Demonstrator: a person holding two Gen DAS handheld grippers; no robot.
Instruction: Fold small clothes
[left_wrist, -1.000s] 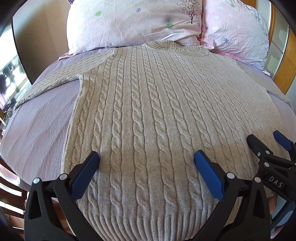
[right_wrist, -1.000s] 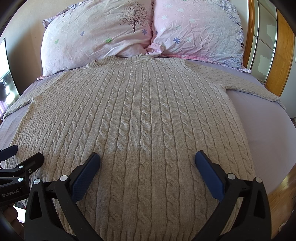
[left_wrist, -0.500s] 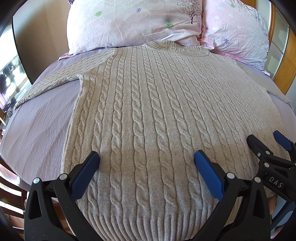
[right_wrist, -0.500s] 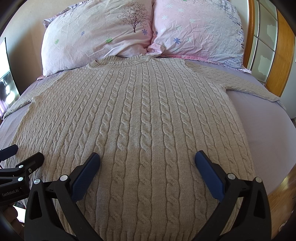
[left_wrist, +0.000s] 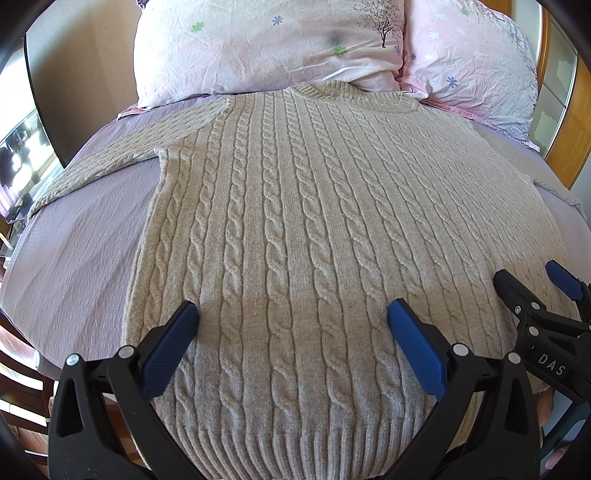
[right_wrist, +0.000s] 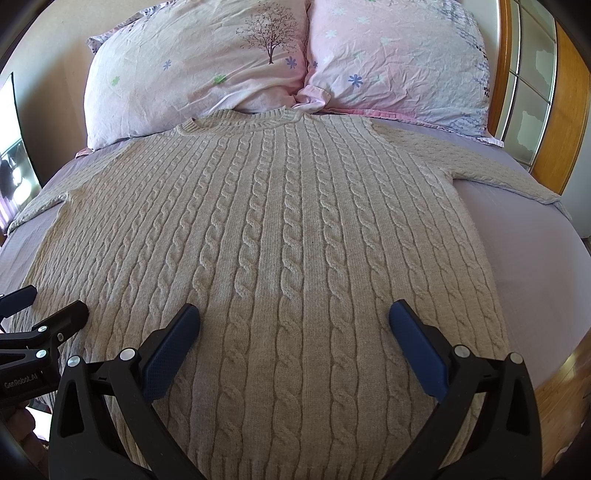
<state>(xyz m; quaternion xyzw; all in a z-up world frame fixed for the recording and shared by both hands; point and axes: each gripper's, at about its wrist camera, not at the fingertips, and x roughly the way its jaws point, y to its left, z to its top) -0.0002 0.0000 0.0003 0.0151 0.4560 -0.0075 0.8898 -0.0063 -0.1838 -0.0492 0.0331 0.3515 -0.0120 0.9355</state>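
Note:
A beige cable-knit sweater (left_wrist: 295, 221) lies flat, front up, on a bed with a lilac sheet (left_wrist: 74, 258), collar toward the pillows and both sleeves spread out. It also shows in the right wrist view (right_wrist: 288, 229). My left gripper (left_wrist: 291, 317) is open and empty, hovering over the lower left part of the sweater near the ribbed hem (left_wrist: 295, 443). My right gripper (right_wrist: 293, 317) is open and empty over the lower right part. Each gripper shows at the edge of the other's view: the right gripper (left_wrist: 532, 284) and the left gripper (right_wrist: 48, 302).
Two pink floral pillows (right_wrist: 192, 66) (right_wrist: 399, 66) lean at the head of the bed. A wooden headboard frame (right_wrist: 569, 110) stands at the right. The lilac sheet (right_wrist: 524, 258) lies bare to the right of the sweater. The bed's edge is near me.

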